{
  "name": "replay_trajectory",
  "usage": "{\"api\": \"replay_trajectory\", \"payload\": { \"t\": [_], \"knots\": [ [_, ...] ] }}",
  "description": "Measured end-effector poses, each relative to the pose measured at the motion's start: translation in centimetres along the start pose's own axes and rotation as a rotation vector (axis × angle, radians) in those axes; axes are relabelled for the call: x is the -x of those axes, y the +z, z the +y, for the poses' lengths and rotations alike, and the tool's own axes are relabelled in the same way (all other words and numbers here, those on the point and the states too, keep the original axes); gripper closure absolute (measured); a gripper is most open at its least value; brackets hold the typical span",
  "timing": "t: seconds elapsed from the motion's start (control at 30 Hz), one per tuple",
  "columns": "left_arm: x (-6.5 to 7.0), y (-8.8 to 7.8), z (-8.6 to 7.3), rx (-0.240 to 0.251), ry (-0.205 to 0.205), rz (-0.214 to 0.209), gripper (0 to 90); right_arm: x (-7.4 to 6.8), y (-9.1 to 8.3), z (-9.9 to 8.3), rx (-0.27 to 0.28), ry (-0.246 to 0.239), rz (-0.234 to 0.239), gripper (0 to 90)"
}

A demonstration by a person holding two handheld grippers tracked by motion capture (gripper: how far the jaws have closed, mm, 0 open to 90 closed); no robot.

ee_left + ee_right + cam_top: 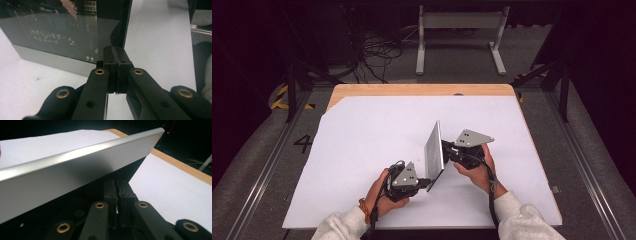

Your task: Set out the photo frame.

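A thin flat panel with a silver back and a dark glossy front stands tilted on edge over the white table sheet. My left gripper is at the panel's near lower corner. In the left gripper view its jaws are shut on the side edge of the panel. My right gripper meets the panel's right side. In the right gripper view its jaws are closed together under the silver back, pinching the panel's dark edge.
The wooden table edge runs along the far side of the white sheet. Beyond it on the floor are a white metal stand and a tangle of cables. Dark frame legs stand at both sides.
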State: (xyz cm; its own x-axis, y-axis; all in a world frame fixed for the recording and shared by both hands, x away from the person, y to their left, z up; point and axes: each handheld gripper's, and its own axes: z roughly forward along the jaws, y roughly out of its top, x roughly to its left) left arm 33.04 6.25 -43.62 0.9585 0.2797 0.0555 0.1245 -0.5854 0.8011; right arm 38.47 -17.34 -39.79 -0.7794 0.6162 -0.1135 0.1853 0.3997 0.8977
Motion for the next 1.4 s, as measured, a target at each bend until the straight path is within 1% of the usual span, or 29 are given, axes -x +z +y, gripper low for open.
{"api": "replay_trajectory", "payload": {
  "t": [0.23, 0.27, 0.37, 0.5, 0.67, 0.83, 0.9, 1.07, 1.2, 1.3, 1.37, 1.4],
  "knots": [
    [-0.1, 0.5, 0.1, -0.002, -0.008, -0.002, 88.1, 0.1, 0.0, -0.1, 0.003, 0.002, 0.004, 86.5],
    [-0.1, 0.6, 0.1, -0.004, -0.009, 0.007, 87.7, 0.1, 0.0, -0.1, 0.003, 0.003, 0.006, 86.5],
    [-0.2, 0.8, 0.2, -0.007, -0.01, 0.014, 87.7, 0.3, 0.0, -0.2, 0.008, 0.015, 0.022, 86.2],
    [-0.3, 0.9, 0.2, -0.008, -0.014, 0.013, 87.6, 0.3, 0.0, -0.1, 0.007, 0.01, 0.016, 85.5],
    [0.0, 0.8, 0.1, -0.013, 0.01, -0.003, 86.7, 0.2, -0.3, -0.1, 0.001, -0.004, 0.002, 83.6],
    [0.2, 0.5, -0.1, -0.019, 0.021, -0.016, 86.0, 0.1, -1.1, -0.1, -0.016, -0.029, -0.019, 82.1],
    [0.3, 0.3, -0.2, -0.024, 0.016, -0.014, 86.1, 0.1, -1.4, -0.3, -0.029, -0.036, -0.026, 82.1],
    [0.3, 0.4, -0.3, -0.025, 0.019, -0.018, 86.0, 0.1, -2.3, -1.1, -0.058, -0.039, -0.032, 81.7],
    [0.5, 0.8, -0.2, -0.034, 0.024, -0.022, 86.0, 0.1, -3.2, -1.5, -0.067, -0.032, -0.025, 81.7],
    [0.5, 0.9, -0.1, -0.035, 0.033, -0.013, 85.8, -0.2, -4.1, -2.0, -0.078, -0.038, -0.013, 81.3],
    [0.4, 0.9, -0.1, -0.033, 0.026, -0.012, 85.5, -0.5, -4.6, -2.3, -0.087, -0.045, -0.003, 81.3],
    [0.4, 0.9, 0.0, -0.031, 0.03, -0.011, 85.5, -0.6, -4.9, -2.5, -0.089, -0.047, 0.003, 81.3]
  ]
}}
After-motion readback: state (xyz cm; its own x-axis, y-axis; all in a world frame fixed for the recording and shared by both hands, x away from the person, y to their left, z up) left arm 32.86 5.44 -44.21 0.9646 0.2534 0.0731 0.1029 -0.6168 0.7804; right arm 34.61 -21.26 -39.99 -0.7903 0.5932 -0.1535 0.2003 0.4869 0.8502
